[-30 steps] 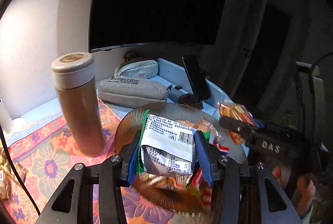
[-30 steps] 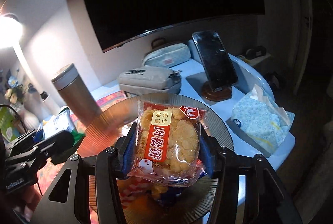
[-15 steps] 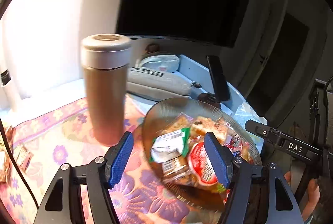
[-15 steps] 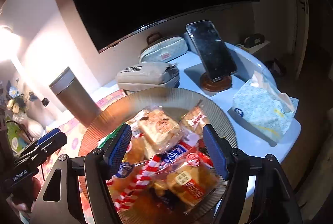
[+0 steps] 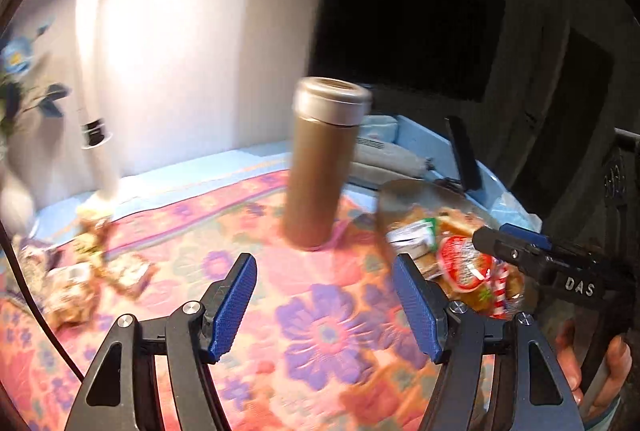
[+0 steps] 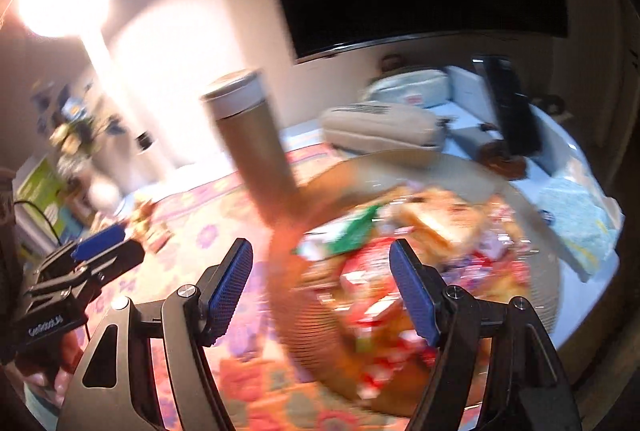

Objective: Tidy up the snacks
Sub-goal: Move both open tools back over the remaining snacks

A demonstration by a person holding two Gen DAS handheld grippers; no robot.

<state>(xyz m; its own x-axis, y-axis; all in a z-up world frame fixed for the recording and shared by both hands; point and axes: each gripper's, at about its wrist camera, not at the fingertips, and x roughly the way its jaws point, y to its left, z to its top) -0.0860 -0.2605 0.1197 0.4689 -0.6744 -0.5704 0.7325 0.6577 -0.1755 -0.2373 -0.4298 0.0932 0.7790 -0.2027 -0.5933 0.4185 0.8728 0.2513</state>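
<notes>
Both the left gripper (image 5: 324, 305) and right gripper (image 6: 322, 293) stand released, nothing between their jaws. Snacks (image 5: 460, 259) fill the plate (image 5: 404, 191) at 2 o'clock of the left gripper; more packets (image 5: 100, 271) lie at 9 o'clock, a flask (image 5: 320, 167) at 12.

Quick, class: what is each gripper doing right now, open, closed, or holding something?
Left gripper: open, nothing between its fingers.
Right gripper: open, holding nothing; the snack plate lies beyond it.
</notes>
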